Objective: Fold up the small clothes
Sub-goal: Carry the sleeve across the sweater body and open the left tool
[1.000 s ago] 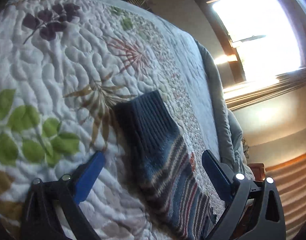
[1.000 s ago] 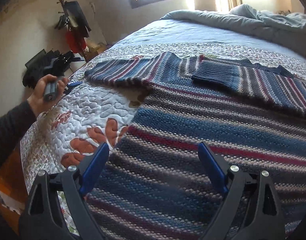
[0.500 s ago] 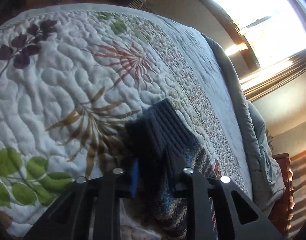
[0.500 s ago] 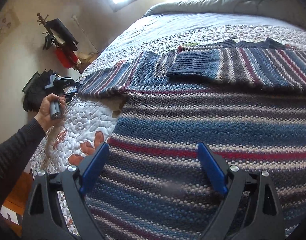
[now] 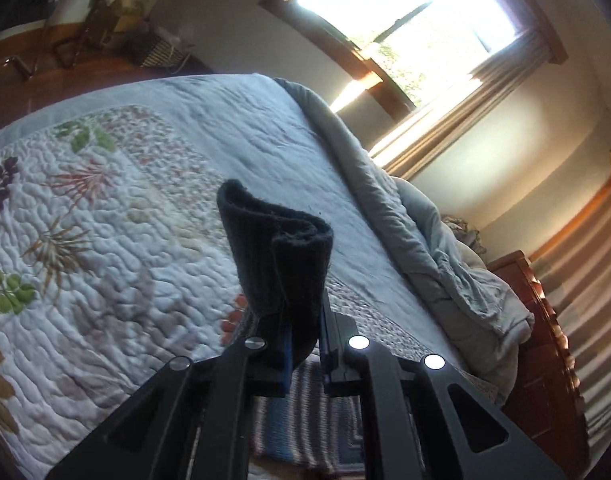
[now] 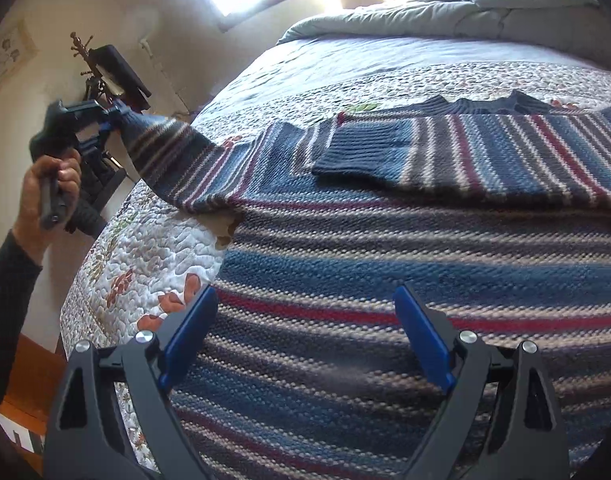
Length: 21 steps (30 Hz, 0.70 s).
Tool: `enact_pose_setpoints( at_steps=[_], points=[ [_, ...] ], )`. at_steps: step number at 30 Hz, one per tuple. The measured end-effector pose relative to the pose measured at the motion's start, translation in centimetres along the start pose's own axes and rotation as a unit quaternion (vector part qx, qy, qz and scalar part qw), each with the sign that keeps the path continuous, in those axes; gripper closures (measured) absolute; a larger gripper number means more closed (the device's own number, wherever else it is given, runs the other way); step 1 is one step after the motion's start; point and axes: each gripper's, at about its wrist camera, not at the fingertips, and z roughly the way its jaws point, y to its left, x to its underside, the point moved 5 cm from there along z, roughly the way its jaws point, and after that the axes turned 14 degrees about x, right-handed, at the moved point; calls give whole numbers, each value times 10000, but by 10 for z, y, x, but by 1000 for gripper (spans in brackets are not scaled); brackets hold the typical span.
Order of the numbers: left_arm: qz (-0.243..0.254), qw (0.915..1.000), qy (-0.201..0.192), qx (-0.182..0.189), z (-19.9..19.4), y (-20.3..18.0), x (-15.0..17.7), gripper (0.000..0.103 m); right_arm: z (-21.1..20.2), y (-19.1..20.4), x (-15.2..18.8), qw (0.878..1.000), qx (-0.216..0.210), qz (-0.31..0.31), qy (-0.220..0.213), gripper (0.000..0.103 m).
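A chunky, ribbed-knit sweater striped in blue, grey, cream and maroon lies flat across the bed's puffy white quilt stitched with leaf and flower shapes. One sleeve is folded across the chest. The other sleeve stretches up and away from the body, its dark ribbed cuff clamped in the left gripper. The right gripper hovers over the hem, its blue pads wide apart.

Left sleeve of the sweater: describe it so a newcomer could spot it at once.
On the quilted bed lies a striped knit sweater. Its left sleeve rises off the quilt, its dark ribbed cuff pinched in the left gripper. The other sleeve lies folded flat across the chest.
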Motion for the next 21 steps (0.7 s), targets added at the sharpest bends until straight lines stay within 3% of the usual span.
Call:
enact_pose_setpoints(
  at_steps=[8,13,21],
  points=[
    [694,9955,489,423,42,-139,62,93,-13,-54,-15,9980,228,567,-177,13],
    [1025,9901,776,565,77,-197,102,93,-22,-95,-19,9947,219,1002,-93,13],
    [1285,9844,1056,569,133,-237,159,93,-44,-138,-22,9912,209,1290,-212,13]
  ],
)
